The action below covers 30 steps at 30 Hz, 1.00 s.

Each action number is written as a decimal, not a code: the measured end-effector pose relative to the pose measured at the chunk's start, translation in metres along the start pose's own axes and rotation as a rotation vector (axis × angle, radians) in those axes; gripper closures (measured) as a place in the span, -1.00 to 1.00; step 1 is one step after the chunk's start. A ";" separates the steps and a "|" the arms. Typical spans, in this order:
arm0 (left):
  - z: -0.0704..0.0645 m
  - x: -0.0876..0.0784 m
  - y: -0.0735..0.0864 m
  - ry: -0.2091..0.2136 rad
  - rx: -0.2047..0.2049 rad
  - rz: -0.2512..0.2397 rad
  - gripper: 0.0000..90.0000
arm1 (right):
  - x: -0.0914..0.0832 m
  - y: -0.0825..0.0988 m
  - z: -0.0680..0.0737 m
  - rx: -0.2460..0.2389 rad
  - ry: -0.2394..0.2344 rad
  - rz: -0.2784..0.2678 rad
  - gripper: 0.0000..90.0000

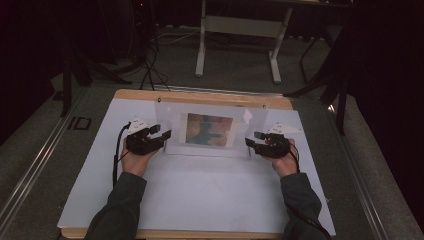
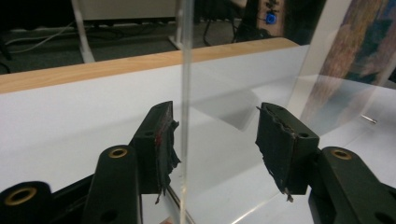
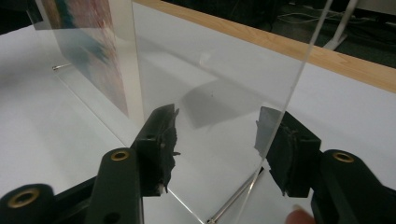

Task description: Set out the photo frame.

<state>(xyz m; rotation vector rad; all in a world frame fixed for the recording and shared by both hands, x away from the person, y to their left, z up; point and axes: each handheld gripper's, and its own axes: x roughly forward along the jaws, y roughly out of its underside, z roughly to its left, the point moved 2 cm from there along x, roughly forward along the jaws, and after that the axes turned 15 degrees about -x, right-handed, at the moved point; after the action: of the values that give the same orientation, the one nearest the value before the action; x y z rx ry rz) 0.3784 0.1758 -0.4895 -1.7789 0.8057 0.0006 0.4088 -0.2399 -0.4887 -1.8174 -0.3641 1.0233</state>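
Clear acrylic stand [image 1: 210, 131] w/ picture upright, left hand-held gripper [image 2: 215, 140] & right hand-held gripper [image 3: 217, 140] jaws apart astride its edges

Dim high view, dark surroundings, brighter gripper views, soft glare on acrylic

1 acrylic frame [image 1: 210, 131], 1 picture [image 1: 210, 130], 2 grippers [image 1: 161, 136]

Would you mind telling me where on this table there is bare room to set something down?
The widest free patch is the white sheet between the clear acrylic frame and the table's near edge, between the forearms. Narrower bare strips run outside the left hand-held gripper and the right hand-held gripper. It is crowded at the frame's two ends, which sit between open jaws.
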 end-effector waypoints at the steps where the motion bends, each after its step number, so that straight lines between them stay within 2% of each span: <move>1: 0.001 -0.001 -0.001 0.006 -0.006 -0.006 0.02 | -0.001 0.000 0.000 0.005 -0.002 -0.006 -0.03; 9: 0.008 -0.012 -0.002 0.027 -0.019 -0.023 -0.01 | -0.012 0.002 -0.007 0.018 0.007 -0.015 -0.09; 16: 0.010 -0.020 -0.002 0.022 -0.005 -0.013 0.00 | -0.021 0.006 -0.012 0.025 -0.006 -0.021 -0.09; 18: 0.012 -0.022 -0.002 0.016 -0.004 -0.014 0.00 | -0.023 0.008 -0.014 0.036 -0.012 -0.020 -0.08; 21: 0.015 -0.026 -0.002 0.012 -0.013 -0.018 0.00 | -0.025 0.012 -0.017 0.079 -0.029 -0.033 -0.07; 30: 0.024 -0.029 0.000 -0.030 -0.029 0.007 0.01 | -0.033 0.018 -0.024 0.079 -0.018 -0.007 -0.01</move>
<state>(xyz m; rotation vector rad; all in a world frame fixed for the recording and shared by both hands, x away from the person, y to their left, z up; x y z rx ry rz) 0.3653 0.2116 -0.4870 -1.7992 0.7942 0.0439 0.4042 -0.2846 -0.4845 -1.7365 -0.3366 1.0354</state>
